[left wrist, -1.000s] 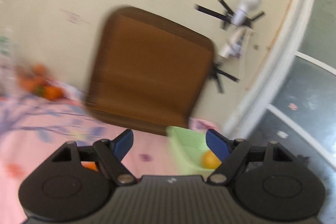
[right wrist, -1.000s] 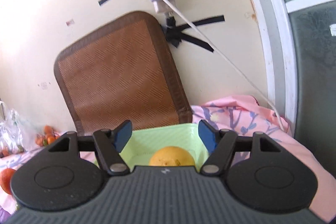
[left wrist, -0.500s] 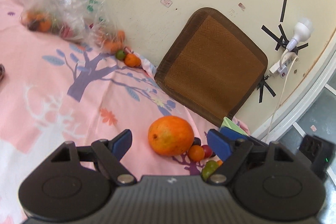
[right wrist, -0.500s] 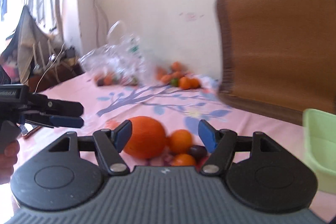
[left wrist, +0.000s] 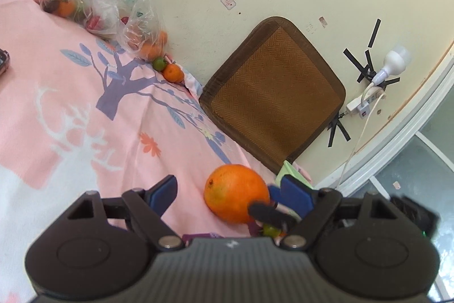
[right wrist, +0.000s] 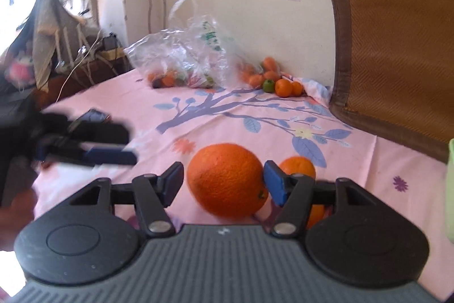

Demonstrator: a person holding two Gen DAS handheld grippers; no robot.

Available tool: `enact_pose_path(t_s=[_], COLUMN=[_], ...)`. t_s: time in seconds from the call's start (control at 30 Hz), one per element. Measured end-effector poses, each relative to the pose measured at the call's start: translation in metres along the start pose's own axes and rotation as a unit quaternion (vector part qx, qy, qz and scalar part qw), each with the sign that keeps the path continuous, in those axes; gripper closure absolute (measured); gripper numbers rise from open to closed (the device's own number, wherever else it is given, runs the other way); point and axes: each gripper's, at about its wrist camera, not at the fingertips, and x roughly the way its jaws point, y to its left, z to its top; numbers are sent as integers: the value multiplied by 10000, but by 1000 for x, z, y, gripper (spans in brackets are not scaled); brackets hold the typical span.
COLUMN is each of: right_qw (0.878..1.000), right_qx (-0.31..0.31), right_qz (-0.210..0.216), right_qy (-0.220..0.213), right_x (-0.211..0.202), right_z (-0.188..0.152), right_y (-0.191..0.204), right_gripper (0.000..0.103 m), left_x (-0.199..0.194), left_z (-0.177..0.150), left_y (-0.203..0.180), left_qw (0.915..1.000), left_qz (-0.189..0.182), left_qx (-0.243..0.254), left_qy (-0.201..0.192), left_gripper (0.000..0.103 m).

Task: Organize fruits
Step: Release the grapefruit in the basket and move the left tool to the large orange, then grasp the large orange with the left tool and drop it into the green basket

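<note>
Jaws of the right gripper point(right wrist: 222, 182) stand spread around the big orange point(right wrist: 227, 180) — its right pad looks to touch the peel, its left pad stands just clear. Left gripper point(left wrist: 228, 193) is wide apart too, holding nothing, the orange point(left wrist: 237, 192) between its fingers toward three o'clock. On the pink cloth point(right wrist: 227, 118), a smaller orange point(right wrist: 298, 165) sits at three o'clock of the big one; a plastic bag point(right wrist: 184, 61) of fruit lies at eleven.
</note>
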Motion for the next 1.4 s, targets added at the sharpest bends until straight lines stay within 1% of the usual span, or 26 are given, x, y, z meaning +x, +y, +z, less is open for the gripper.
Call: enact_pose_path(t_s=[0.1, 0.2, 0.23, 0.27, 0.33, 0.37, 0.4, 0.43, 0.5, 0.57, 0.6, 0.67, 0.77, 0.87, 0.97, 1.03, 1.1, 1.17, 1.3, 1.4], right_qw=[9987, 9970, 9974, 9983, 9993, 9993, 9992, 9992, 9995, 9998, 9998, 9995, 9972, 9918, 9828, 9765, 9690, 9630, 9534, 9490], right_qx=[-493, -748, -691, -560, -303, -232, -189, -178, -93, 8, 17, 0, 50, 134, 212, 357, 452, 496, 685, 896], right_qz=[40, -218, -225, -171, -16, 24, -91, -115, -73, -82, -138, -307, -649, -1091, -1628, -1935, -2262, -2510, -2854, -2963], right_qy=[-116, -45, 17, 77, 225, 301, 343, 345, 288, 198, 129, -38, -362, -647, -840, -878, -885, -849, -693, -600], right_x=[-17, -9, -4, 1, 14, 20, 24, 25, 21, 15, 11, 2, -17, -37, -57, -67, -75, -78, -77, -72], right_z=[-12, -16, -15, -14, -13, -13, -16, -18, -19, -21, -22, -22, -20, -17, -16, -16, -18, -21, -32, -39], right_y=[21, 27, 24, 20, 15, 14, 15, 16, 14, 12, 12, 10, -1, -24, -55, -79, -101, -120, -150, -163], right_gripper=[38, 37, 32, 31, 32, 35, 36, 36, 37, 38, 38, 38, 38, 38, 38, 38, 38, 38, 38, 38], left_x=[12, 29, 35, 39, 43, 42, 40, 39, 38, 41, 44, 51, 74, 109, 153, 185, 215, 245, 290, 309], left_z=[1, 0, -2, -3, -8, -9, -11, -12, -11, -10, -8, -4, 4, 10, 8, 5, 1, -3, -15, -22], left_y=[-5, -12, -14, -16, -22, -25, -28, -30, -32, -35, -40, -54, -85, -121, -156, -176, -189, -199, -208, -206], left_qw=[9998, 9991, 9988, 9986, 9976, 9971, 9965, 9961, 9957, 9962, 9960, 9949, 9915, 9855, 9779, 9739, 9711, 9691, 9651, 9634], left_qz=[-142, -155, -132, -60, 161, 208, 240, 284, 348, 297, 266, 198, -9, -305, -614, -785, -951, -1034, -1021, -898], left_qx=[39, 164, 207, 249, 493, 588, 669, 719, 711, 631, 670, 829, 1148, 1480, 1770, 1836, 1796, 1716, 1721, 1720], left_qy=[156, 365, 424, 458, 449, 440, 436, 430, 482, 514, 523, 531, 617, 775, 932, 1083, 1252, 1439, 1691, 1848], left_gripper=[17, 17, 18, 19, 30, 32, 36, 40, 44, 44, 44, 43, 43, 42, 42, 42, 42, 42, 42, 42])
